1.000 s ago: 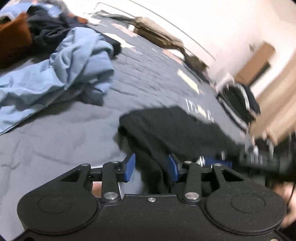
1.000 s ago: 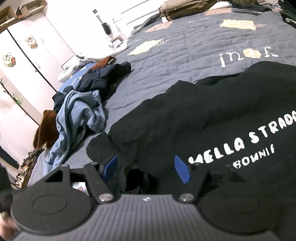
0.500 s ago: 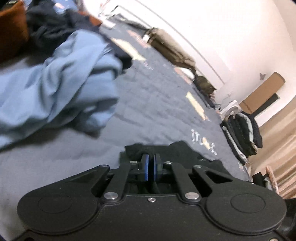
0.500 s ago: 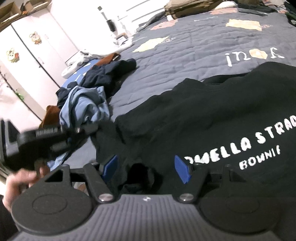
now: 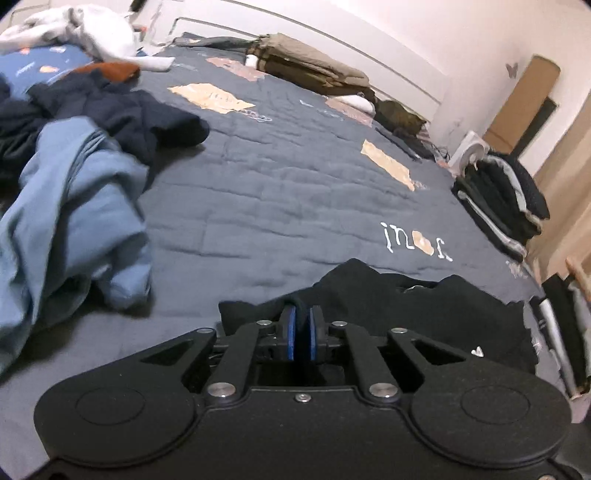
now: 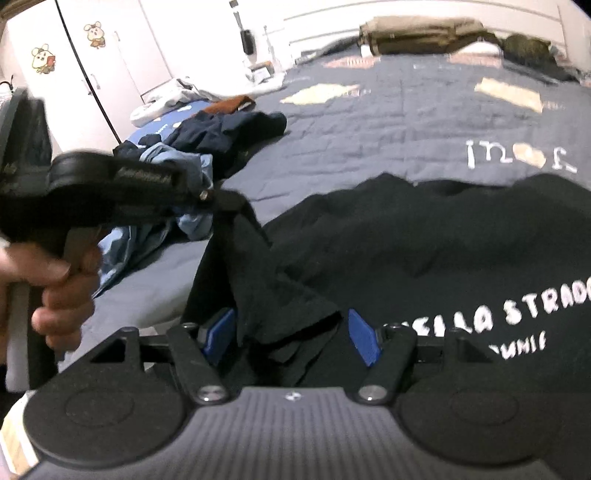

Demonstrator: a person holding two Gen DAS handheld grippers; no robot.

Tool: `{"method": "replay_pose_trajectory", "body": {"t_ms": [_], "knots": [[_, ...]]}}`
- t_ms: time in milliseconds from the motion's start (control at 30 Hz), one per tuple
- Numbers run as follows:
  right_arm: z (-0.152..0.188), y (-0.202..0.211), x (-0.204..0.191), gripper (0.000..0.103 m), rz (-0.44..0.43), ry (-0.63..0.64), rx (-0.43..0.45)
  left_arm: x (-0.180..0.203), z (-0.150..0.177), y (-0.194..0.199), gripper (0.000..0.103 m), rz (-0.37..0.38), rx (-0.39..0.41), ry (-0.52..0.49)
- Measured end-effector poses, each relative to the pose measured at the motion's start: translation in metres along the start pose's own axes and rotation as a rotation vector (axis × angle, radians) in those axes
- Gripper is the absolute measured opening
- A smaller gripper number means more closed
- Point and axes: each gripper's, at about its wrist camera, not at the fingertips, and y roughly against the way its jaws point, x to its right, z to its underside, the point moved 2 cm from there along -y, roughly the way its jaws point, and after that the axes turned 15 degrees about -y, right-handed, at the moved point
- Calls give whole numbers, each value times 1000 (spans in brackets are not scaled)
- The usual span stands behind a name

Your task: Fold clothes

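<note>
A second ago the left tool [image 5: 300, 330] stood with its blue pads apart around a bunched edge of the black T-shirt [image 6: 424, 251]; now the pads sit almost together with a thin fold of that black cloth pinched between them. The log hints the jaws are easing open very slightly, but the cloth between them is plain in the left wrist view. In the right wrist view the same tool [image 6: 221, 197], gripped by a hand [image 6: 55, 280], has come in from the left and draws the sleeve corner up off the bed [image 5: 295, 192] into a taut peak. That means the first fold of this shirt is under way: the sleeve side is lifted, ready to be carried across the body.

The right tool [image 6: 291, 336] has not moved; its pads stand wide, with loose black cloth lying between them but, as far as the blur allows, not pressed.

The shirt lies spread on the grey quilt, print side up, near both tools.

Count: two tools, one black T-shirt in work, one light blue garment [image 5: 74, 221] crumpled to the left, one dark navy garment [image 5: 122, 110] behind it, one orange-brown piece [image 5: 110, 70], one white heap [image 5: 74, 27], and one stack of dark clothes [image 5: 502, 199] at the right edge.
</note>
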Motion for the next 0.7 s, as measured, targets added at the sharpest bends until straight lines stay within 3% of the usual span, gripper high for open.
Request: {"method": "replay_pose_trajectory", "body": {"t_ms": [67,200,467,600,700], "knots": [[-1,-1,1,67,5,19,9,-3,8,11,25,-12,10,26],[2,-3,-3,67,6,91,15,-7,24,41,40,-15,64,103],[15,-5,-23,67,-26,272,15,3,64,85,44,-44,184,249],[17,-9,-25,67,-36,275,18,18,63,82,44,-86,150,114],[18,-11,-25,67,-43,276,25,16,67,89,46,-89,174,118]]}}
